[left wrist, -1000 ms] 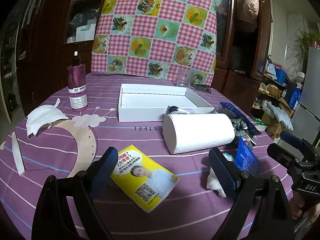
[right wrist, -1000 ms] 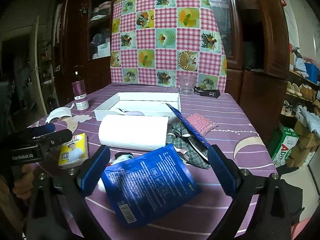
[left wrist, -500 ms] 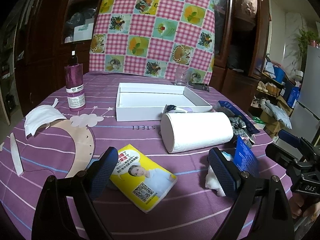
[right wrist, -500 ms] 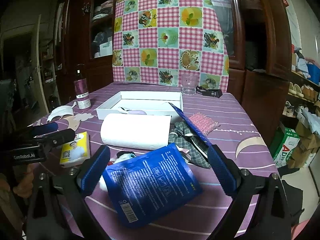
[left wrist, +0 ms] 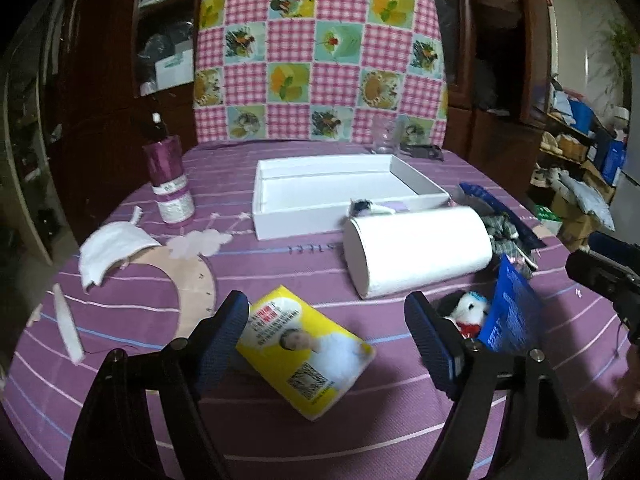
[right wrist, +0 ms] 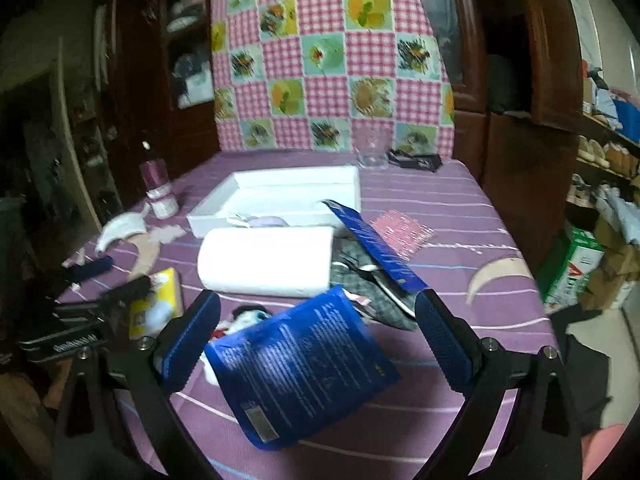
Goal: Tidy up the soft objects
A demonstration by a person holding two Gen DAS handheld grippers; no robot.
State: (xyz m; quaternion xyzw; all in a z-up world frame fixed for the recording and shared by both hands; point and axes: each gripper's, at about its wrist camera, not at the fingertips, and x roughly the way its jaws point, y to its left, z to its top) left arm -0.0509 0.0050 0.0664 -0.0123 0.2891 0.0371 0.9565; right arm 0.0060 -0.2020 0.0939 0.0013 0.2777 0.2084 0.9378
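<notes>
White box (left wrist: 344, 196): ahead of both tools, a lilac item seen inside.
Left tool (left wrist: 326, 344): closing, yellow pack (left wrist: 308, 350) between, ungripped.
Right tool (right wrist: 318, 338): spread wide, blue pouch (right wrist: 300, 364) between.

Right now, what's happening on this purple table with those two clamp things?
A person holds a two-finger gripper in each hand, tidying soft items. The left gripper is closing around a yellow tissue pack, not yet squeezing it. The right gripper stands open over a blue pouch that leans on a small plush toy. A paper towel roll lies before the white box.
</notes>
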